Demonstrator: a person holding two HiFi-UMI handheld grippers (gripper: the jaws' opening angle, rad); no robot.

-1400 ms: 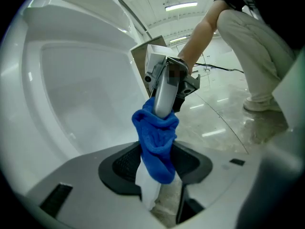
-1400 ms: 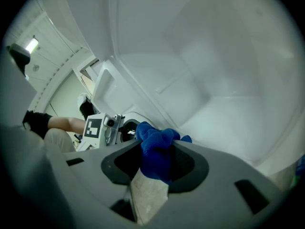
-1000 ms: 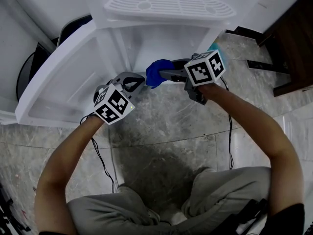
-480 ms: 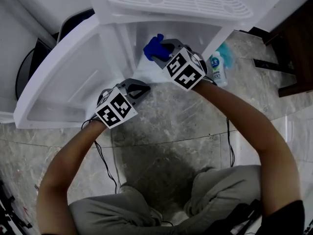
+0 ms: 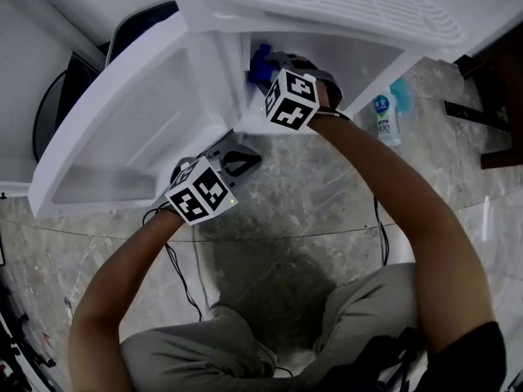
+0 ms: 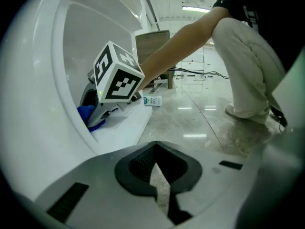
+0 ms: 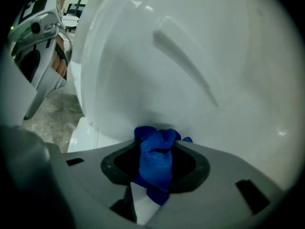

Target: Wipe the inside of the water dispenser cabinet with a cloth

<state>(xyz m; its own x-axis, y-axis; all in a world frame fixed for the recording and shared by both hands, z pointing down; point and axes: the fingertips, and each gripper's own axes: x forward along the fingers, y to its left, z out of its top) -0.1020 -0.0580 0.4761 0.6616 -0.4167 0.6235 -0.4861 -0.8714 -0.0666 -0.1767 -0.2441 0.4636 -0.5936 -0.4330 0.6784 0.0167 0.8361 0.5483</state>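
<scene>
The white water dispenser cabinet [image 5: 204,96] stands open at the top of the head view, its door [image 5: 122,129] swung out to the left. My right gripper [image 5: 263,62] reaches inside the cabinet, shut on a bunched blue cloth [image 7: 156,159]. The cloth [image 5: 260,60] is pressed close to the white inner wall [image 7: 190,70], at the left side of the opening. My left gripper [image 5: 245,158] hangs low in front of the cabinet's bottom edge, shut with nothing in it. In the left gripper view its jaws [image 6: 159,178] meet, and the right gripper's marker cube [image 6: 116,78] shows inside the cabinet.
A small white bottle with a blue label [image 5: 382,117] lies on the grey stone floor [image 5: 302,194] right of the cabinet. A ribbed drip grille [image 5: 351,6] tops the cabinet. Dark furniture [image 5: 507,96] stands at the far right. Cables trail beside my knees.
My right gripper has carried the blue cloth from in front of the opening up into the cabinet, rolling over as it went. The left gripper has sunk slightly toward the cabinet's bottom edge.
</scene>
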